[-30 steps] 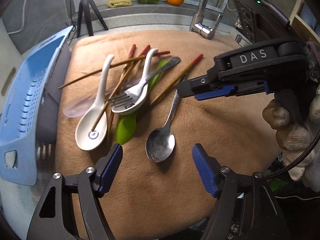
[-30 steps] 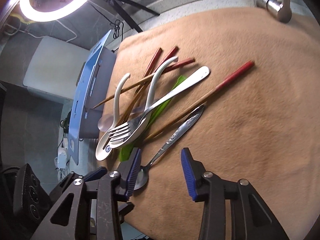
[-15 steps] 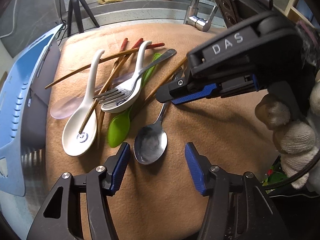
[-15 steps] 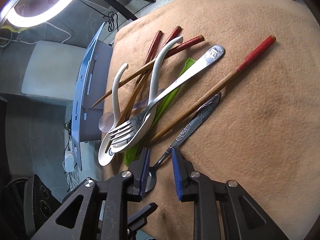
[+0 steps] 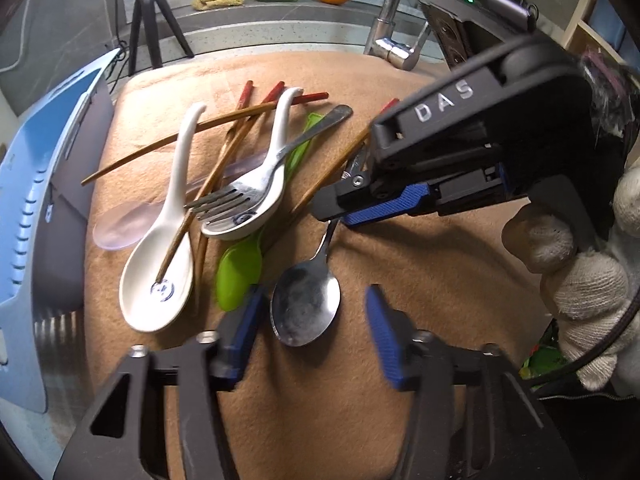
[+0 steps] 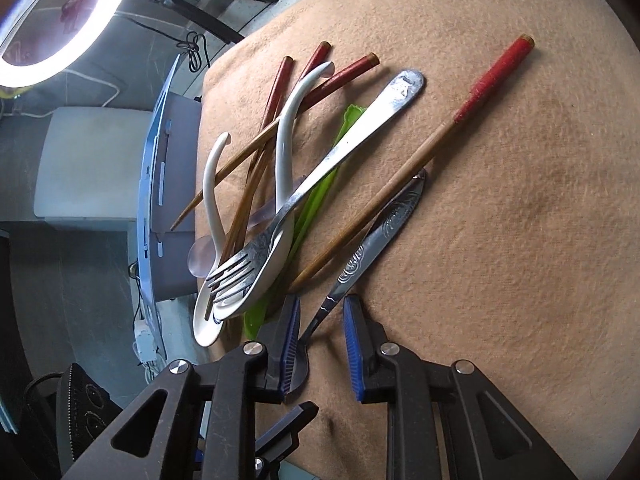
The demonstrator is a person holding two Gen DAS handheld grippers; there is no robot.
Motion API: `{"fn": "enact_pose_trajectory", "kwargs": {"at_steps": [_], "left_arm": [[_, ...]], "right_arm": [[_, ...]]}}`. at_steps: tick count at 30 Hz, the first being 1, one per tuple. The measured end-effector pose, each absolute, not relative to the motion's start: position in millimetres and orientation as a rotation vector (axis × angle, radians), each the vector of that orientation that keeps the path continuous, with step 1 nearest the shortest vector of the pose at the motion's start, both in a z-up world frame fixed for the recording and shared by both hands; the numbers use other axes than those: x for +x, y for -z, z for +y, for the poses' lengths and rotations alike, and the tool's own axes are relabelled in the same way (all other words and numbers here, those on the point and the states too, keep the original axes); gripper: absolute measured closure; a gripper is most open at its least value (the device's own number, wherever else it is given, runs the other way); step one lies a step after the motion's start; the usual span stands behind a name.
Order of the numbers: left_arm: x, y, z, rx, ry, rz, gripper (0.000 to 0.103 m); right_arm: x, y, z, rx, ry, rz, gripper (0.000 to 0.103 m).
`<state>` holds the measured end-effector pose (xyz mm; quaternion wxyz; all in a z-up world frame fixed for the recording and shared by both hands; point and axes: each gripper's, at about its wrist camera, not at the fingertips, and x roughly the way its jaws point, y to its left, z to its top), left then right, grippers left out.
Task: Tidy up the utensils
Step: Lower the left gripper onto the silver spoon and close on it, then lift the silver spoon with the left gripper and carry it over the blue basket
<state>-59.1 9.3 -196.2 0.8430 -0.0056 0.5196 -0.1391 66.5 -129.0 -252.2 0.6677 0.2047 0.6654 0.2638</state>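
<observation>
Here the right claw (image 6: 320, 336) straddles the thin neck of the steel spoon (image 5: 306, 306), its pads a little apart on either side and not visibly pressing the handle. The left claw (image 5: 312, 322) is closing with the spoon's bowl between its pads, which have not touched it. Just beyond both claws, on the tan cloth (image 6: 500, 240) over the desk, lie the fork (image 6: 320, 184), two white soup spoons (image 5: 160, 284), a green spoon (image 5: 239, 270) and red-tipped chopsticks (image 6: 420, 156), while a blue rack (image 5: 28, 208) stands to the left.
</observation>
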Motion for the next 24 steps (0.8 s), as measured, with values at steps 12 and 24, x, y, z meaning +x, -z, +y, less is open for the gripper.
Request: {"fn": "enact_pose_trajectory", "kwargs": {"at_steps": [12,24], "left_arm": [[-52,196,5,-0.014,0.327,1.081,0.071],[-48,184,-13,-0.034,0.414,1.056,0.071]], "right_arm": [[64,255,-138,0.52,-0.57,1.496,0.093],[53,240,-172,0.583,-0.52,1.466,0.094]]}}
